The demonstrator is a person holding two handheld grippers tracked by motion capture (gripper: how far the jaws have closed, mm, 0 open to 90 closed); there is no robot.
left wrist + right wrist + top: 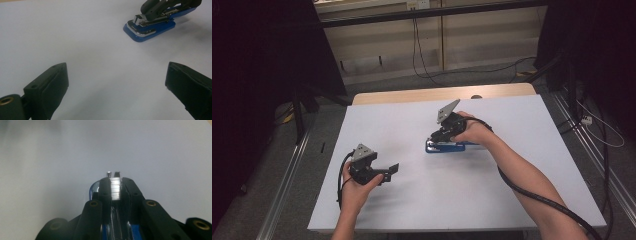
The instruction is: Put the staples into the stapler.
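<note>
Right tool [435,138]: pressed together on the stapler — in the right gripper view its two black jaws stand close on either side of a shiny strip of staples [115,188] in the stapler's top, with blue plastic showing below between them.
Stapler [445,147]: blue, with a silver metal top, lying flat on the white counter [412,200]; it sits a little right of the middle, nearer the far edge than the near one. In the left gripper view its blue base and metal nose point toward the camera, with the right tool's jaws on it from above.
Right hand [472,131]: wrapped around the tool's body, forearm coming in from the near right corner; the grey plate tilts up toward the far edge, and a thick black cable trails back along the arm.
Left tool [392,171]: spread wide with nothing between the jaws — the left gripper view shows bare white counter in the gap. It points toward the right, at the stapler, but is well apart from it.
Left hand [354,187]: holds its tool near the near left part of the counter, just above the surface.
Counter: white sheet over a wooden top, whose bare strip shows along the far edge.
</note>
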